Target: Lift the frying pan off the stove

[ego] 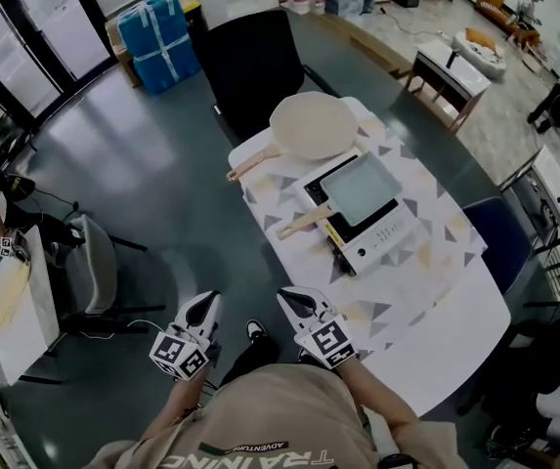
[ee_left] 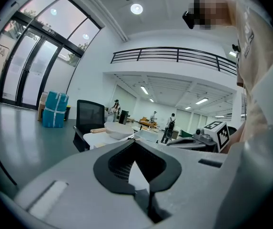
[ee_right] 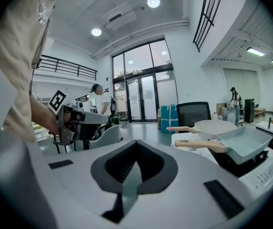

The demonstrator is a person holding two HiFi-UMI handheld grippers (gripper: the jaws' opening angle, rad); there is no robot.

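Observation:
A square grey-blue frying pan (ego: 361,188) with a wooden handle (ego: 304,223) sits on a white and black portable stove (ego: 377,233) in the middle of the table (ego: 455,311). The pan (ee_right: 243,140) also shows at the right of the right gripper view, handle pointing left. My left gripper (ego: 204,306) and right gripper (ego: 294,299) hang close to my body, off the table's near end and well short of the pan. Both are shut with nothing between the jaws, as the left gripper view (ee_left: 135,144) and the right gripper view (ee_right: 136,144) show.
A round cream pan (ego: 311,125) with a wooden handle lies beyond the stove at the table's far end. A black office chair (ego: 255,62) stands behind it, a grey chair (ego: 89,262) at my left, a blue chair (ego: 495,237) at the right. A blue bundle (ego: 162,39) sits on the floor.

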